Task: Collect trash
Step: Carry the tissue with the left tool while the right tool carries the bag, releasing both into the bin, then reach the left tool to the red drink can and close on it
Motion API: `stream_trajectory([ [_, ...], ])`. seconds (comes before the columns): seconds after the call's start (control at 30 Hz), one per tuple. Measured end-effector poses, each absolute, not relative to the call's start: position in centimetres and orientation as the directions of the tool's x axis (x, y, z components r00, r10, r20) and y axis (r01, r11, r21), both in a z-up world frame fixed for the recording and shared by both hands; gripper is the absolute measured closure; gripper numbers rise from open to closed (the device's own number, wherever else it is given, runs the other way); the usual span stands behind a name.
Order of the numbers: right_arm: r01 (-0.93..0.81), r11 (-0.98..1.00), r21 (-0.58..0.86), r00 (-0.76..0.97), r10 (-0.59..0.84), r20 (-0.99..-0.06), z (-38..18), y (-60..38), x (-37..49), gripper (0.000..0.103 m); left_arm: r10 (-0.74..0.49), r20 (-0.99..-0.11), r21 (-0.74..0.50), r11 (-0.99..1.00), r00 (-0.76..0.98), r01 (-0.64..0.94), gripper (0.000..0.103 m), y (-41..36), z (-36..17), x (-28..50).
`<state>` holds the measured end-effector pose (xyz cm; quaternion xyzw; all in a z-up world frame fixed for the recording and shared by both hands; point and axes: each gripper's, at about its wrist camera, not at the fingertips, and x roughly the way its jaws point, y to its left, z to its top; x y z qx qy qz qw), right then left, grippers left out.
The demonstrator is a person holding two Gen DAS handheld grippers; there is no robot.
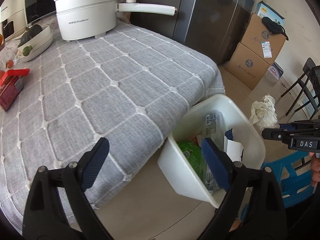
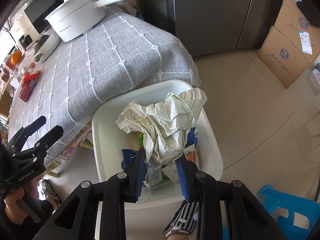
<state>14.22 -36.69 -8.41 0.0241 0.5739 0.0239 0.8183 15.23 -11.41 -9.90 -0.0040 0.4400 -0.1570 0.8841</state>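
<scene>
Grey quilted table (image 1: 104,84) fills the left wrist view, white pot (image 1: 86,18) at 12 o'clock. White trash bin (image 2: 108,140) stands on the floor just beside the table edge, at 4 o'clock, wrappers inside. Right gripper (image 2: 162,170) pinches crumpled paper (image 2: 166,124) over the bin. Left gripper (image 1: 154,160) is spread wide, nothing between.

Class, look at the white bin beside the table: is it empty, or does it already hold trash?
Holds trash: packaging lies inside the white bin, including a green wrapper.
</scene>
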Motion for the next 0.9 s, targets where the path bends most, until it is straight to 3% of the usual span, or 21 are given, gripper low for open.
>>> stream_trajectory([
  [0.13, -0.016, 0.998, 0.069, 0.334, 0.07, -0.94, -8.6, -35.5, 14.9, 0.066, -0.251, -0.777, -0.133, 0.962, 0.578, 0.238, 0.008, -9.0, -9.2, 14.9],
  [0.2, -0.004, 0.996, 0.089, 0.331, 0.085, -0.94, -8.6, -35.1, 15.2, 0.046, -0.238, -0.776, -0.13, 0.967, 0.584, 0.22, 0.006, -7.9, -8.8, 14.9],
  [0.27, 0.008, 0.994, 0.11, 0.339, 0.101, -0.935, -8.3, -34.8, 15.3, 0.038, -0.226, -0.772, -0.127, 0.97, 0.594, 0.205, 0.005, -6.8, -8.4, 14.7],
  [0.9, -0.093, 0.987, 0.132, 0.394, 0.158, -0.906, -5.0, -26.3, 17.6, 0.026, -0.118, -0.759, -0.115, 0.992, 0.64, 0.048, 0.005, 3.3, -5.9, 16.2],
])
